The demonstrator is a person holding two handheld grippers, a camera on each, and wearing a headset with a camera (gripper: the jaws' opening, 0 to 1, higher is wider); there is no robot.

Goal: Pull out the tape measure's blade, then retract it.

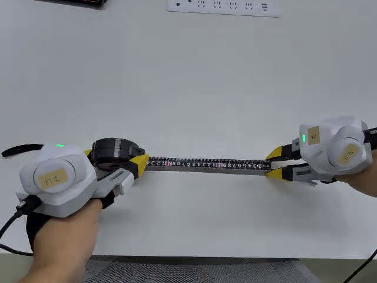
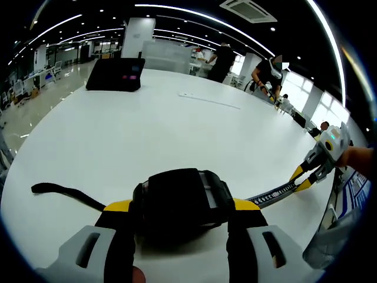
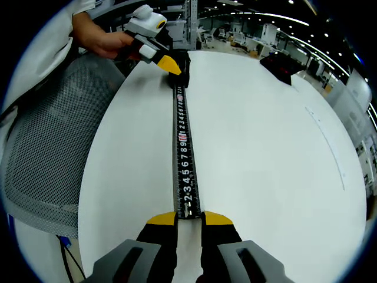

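Tabletop (image 1: 188, 88) is white, power strip (image 1: 222, 7) at its far edge; left gripper (image 2: 182, 206) clamps tape measure (image 1: 115, 150), right gripper (image 1: 274, 165) pinches blade (image 1: 206, 163).

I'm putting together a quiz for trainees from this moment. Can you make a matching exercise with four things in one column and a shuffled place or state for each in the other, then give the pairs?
Things
1. black tape measure case
2. dark numbered steel blade
3. right tool
4. white power strip

Places or states
A. clamped in the left tool
B. lying far beyond the blade
C. stretched out between the two tools
D. shut on the blade's tip

Pairs: 1-A, 2-C, 3-D, 4-B
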